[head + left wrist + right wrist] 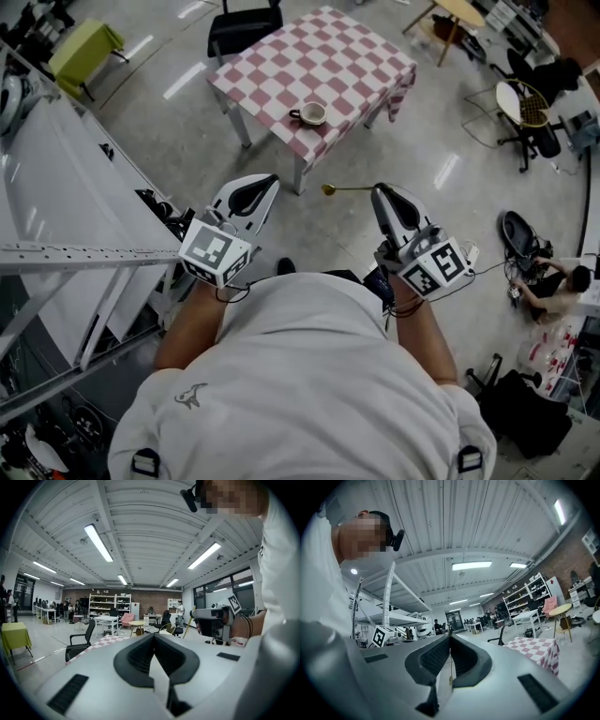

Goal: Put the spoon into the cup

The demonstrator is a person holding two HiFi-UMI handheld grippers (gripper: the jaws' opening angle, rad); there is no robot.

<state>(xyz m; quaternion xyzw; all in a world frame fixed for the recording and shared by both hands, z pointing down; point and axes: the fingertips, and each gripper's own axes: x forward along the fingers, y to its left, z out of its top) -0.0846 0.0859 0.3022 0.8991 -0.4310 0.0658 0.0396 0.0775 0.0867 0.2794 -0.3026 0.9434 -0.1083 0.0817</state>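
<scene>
Spoon (345, 188), slim and gold-coloured, clenched by its handle end in fingers of right gripper (381, 191), held in air short of checkered bench (347, 56). Long axis roughly level, bowl pointing toward the person's left. Likely light, stiff, smooth metal, prone to pivot in so thin a hold. Cup (312, 113) upright near bench edge. Left gripper (271, 181) fingers pressed together, empty

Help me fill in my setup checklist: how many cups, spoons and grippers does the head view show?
Cup: 1
Spoon: 1
Grippers: 2, the left gripper and the right gripper
Total: 4
</scene>
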